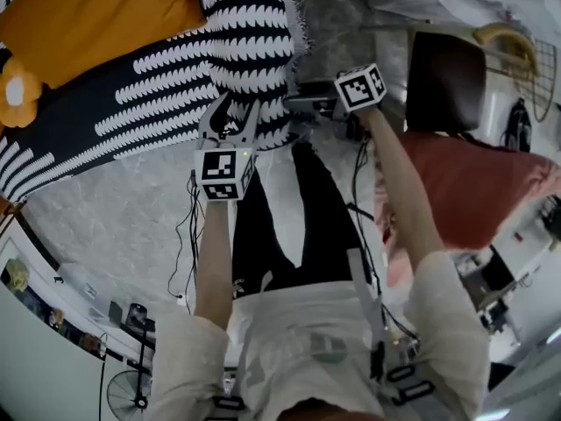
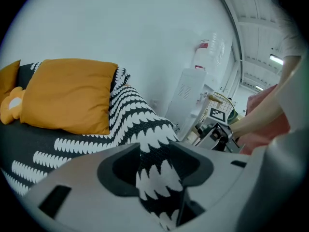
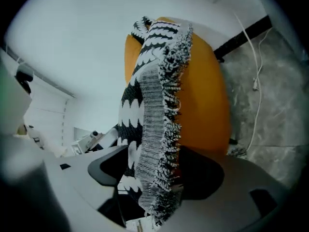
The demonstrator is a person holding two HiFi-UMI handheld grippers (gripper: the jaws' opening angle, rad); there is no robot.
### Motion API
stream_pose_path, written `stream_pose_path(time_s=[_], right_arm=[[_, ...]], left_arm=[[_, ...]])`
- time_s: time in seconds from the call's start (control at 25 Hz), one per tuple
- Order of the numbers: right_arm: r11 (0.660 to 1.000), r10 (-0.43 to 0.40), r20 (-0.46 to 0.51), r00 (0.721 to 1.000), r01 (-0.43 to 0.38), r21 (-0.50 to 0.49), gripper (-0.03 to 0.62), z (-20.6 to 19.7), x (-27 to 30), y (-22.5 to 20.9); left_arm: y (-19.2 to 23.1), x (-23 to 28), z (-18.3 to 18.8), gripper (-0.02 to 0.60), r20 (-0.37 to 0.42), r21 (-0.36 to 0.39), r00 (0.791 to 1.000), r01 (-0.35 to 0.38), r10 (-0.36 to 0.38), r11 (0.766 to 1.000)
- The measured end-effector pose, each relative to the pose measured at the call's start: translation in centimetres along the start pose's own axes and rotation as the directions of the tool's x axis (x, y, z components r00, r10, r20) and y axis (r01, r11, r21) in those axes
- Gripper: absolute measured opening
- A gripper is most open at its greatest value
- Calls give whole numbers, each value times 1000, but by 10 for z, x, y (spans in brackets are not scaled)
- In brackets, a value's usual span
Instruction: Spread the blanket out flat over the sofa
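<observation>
A black-and-white patterned blanket (image 1: 175, 86) lies over the sofa, beside an orange cushion (image 1: 96, 16). My left gripper (image 1: 230, 117) is at the blanket's near edge and is shut on a fold of it. In the left gripper view that fold (image 2: 154, 175) is pinched between the jaws of the left gripper (image 2: 154, 164). My right gripper (image 1: 302, 102) is at the blanket's right end. In the right gripper view the fringed edge (image 3: 159, 129) hangs loosely between the wide-apart jaws of the right gripper (image 3: 154, 178), with the cushion (image 3: 203, 95) behind it.
A yellow plush toy (image 1: 16, 90) sits at the sofa's left end. To the right are a dark brown seat (image 1: 445, 77) and a reddish cloth (image 1: 473, 182). Cables (image 1: 188, 226) trail over the marble floor by the person's legs. A white appliance (image 2: 190, 91) stands by the wall.
</observation>
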State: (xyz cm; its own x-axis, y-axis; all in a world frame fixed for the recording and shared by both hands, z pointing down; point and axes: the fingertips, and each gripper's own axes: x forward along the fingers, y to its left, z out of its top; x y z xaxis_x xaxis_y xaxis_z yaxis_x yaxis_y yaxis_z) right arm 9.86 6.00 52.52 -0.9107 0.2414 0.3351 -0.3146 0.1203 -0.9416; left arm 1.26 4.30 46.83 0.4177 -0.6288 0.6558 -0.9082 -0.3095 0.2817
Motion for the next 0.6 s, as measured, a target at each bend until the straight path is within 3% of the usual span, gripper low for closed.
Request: stream_pose_path(time_s=[0.08,0.16,0.28,0.4,0.44,0.48,0.52,0.6], right_arm=[[991,136,-26,990,-136,13,298,2,8,20],[976,219,-50,974,-218,13,298,4,16,36],[974,225,-50,973,-223,43,296,3,18,35],[961,263,25,964,-264,87,279,5,2,32],[955,279,66,958,-284,85,198,9,-4,34],[951,293,103,951,-301,76,78,13,-9,38],[946,307,127,943,-317,68,35,17,-12,42],[936,333,137,933,-344,73,20,18,-14,52]], left_arm=[[3,2,4,195,7,-16,1000,-12,12,1000],[5,3,7,195,15,-37,999,-28,28,999],[3,9,9,195,15,-47,999,-36,36,998],[-2,11,5,195,14,-58,999,-31,32,998],[-2,11,4,195,13,-60,999,-31,31,998],[-2,10,4,195,13,-61,999,-31,32,998],[-1,10,5,195,13,-60,999,-32,32,998],[1,9,8,195,12,-55,999,-34,35,998]])
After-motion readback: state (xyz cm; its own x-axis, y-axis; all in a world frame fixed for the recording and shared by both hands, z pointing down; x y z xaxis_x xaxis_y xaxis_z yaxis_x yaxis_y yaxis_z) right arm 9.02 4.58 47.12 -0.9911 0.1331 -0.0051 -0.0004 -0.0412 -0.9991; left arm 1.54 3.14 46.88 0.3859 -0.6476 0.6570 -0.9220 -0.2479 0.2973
